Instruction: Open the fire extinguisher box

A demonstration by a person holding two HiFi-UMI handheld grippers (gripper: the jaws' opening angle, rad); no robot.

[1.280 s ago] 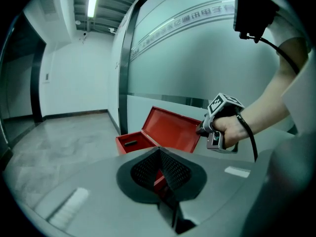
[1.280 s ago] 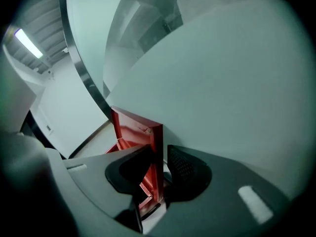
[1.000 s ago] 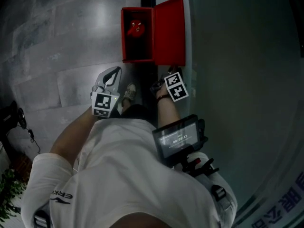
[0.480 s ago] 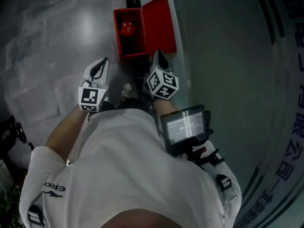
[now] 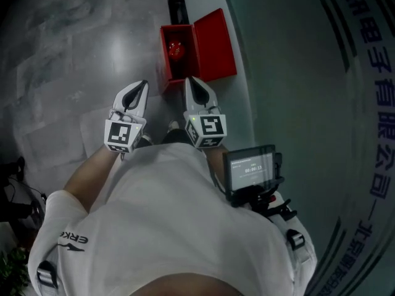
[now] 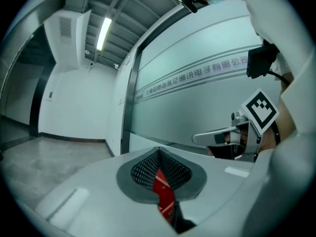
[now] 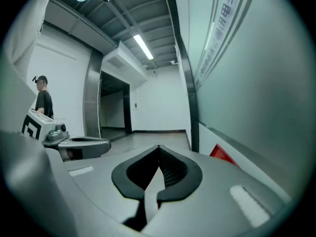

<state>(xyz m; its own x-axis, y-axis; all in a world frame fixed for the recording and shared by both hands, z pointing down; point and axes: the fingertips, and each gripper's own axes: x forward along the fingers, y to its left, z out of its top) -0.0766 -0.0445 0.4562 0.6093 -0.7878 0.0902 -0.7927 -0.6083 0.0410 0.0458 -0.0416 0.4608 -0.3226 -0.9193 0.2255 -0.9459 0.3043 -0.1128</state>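
The red fire extinguisher box [image 5: 168, 66] stands on the floor by the wall with its door [image 5: 215, 45] swung open to the right. A red extinguisher [image 5: 176, 49] shows inside. Both grippers are held side by side, short of the box and apart from it. The left gripper [image 5: 144, 84] is shut and empty, and red from the box [image 6: 163, 191] shows through the slit behind its meeting tips [image 6: 158, 151]. The right gripper [image 5: 189, 80] is shut on nothing, its tips [image 7: 159, 147] closed. A corner of the red door [image 7: 223, 155] shows to its right.
A glass wall with blue characters [image 5: 370, 103] runs along the right. A small screen unit [image 5: 253, 171] hangs at the person's chest. Grey tiled floor [image 5: 74, 48] spreads to the left. A person [image 7: 43, 100] stands far off near a doorway.
Both grippers have lifted and drawn back from the box. The right one left the door's lower corner, rolled upright and now sits beside the left one. The door stays open.
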